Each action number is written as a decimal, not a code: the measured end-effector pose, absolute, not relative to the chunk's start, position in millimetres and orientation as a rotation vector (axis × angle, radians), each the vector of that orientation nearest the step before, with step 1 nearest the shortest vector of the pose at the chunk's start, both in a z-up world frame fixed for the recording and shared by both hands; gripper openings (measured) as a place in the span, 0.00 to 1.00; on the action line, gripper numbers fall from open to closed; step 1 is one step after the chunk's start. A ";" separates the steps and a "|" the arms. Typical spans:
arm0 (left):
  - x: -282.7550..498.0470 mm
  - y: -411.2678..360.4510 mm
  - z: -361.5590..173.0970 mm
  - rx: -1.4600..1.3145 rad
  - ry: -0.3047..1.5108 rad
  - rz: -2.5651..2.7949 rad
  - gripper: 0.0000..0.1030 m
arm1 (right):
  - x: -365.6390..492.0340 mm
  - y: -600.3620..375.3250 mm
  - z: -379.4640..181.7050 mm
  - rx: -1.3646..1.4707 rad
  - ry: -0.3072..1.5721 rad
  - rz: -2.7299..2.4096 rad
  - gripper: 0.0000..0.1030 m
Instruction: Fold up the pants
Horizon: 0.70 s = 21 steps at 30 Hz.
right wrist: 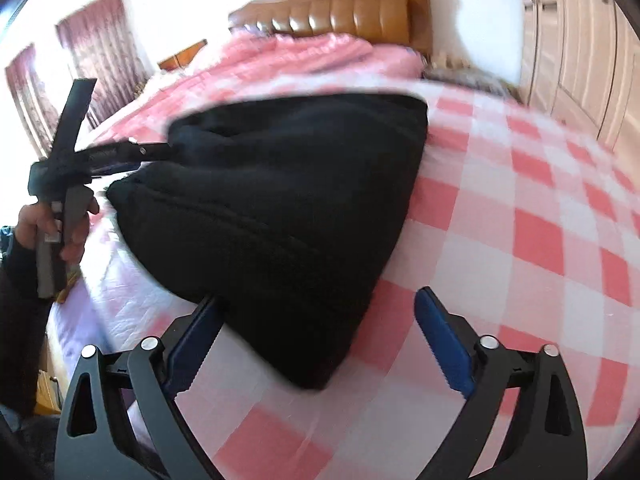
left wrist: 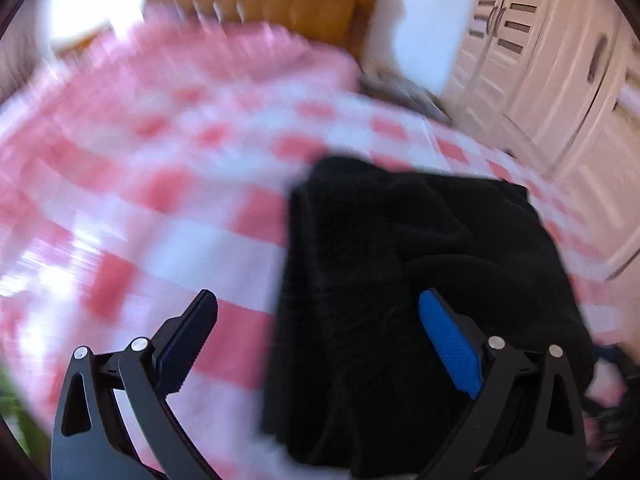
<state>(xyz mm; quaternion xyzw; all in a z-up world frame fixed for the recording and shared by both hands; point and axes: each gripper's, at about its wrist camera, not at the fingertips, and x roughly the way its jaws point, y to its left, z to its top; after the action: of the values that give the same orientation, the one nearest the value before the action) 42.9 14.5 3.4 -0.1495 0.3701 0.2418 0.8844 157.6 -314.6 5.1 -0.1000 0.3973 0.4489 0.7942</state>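
The black pants (right wrist: 280, 204) lie in a folded bundle on the pink and white checked bedsheet (right wrist: 520, 240). In the left wrist view the pants (left wrist: 420, 264) fill the lower right. My left gripper (left wrist: 318, 320) is open and empty, its left finger over the sheet and its right finger over the pants' near edge. It also shows in the right wrist view (right wrist: 132, 152) at the pants' left side. My right gripper (right wrist: 316, 316) is open, with the pants' near corner lying between its fingers.
A brown padded headboard (right wrist: 352, 12) stands at the far end of the bed. White wardrobe doors (left wrist: 540, 80) run along the right side. Curtains (right wrist: 100, 52) hang at the back left. The left view is blurred by motion.
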 end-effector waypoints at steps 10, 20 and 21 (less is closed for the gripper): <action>61.6 -63.2 -13.5 -0.089 0.812 0.349 0.99 | 128.6 -270.5 15.3 -0.241 0.780 1.092 0.93; 55.0 -63.9 9.6 -0.067 0.763 0.338 0.98 | 146.6 -289.1 34.3 -0.212 0.805 1.245 0.93; 58.1 -68.2 14.3 -0.060 0.749 0.318 0.98 | 166.6 -293.1 43.1 -0.142 0.795 1.249 0.93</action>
<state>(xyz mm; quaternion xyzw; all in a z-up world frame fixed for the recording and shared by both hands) 58.1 -68.2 14.3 -0.0290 0.3643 0.1548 0.9179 166.6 -293.1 43.1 -0.0648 0.3621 0.5684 0.7359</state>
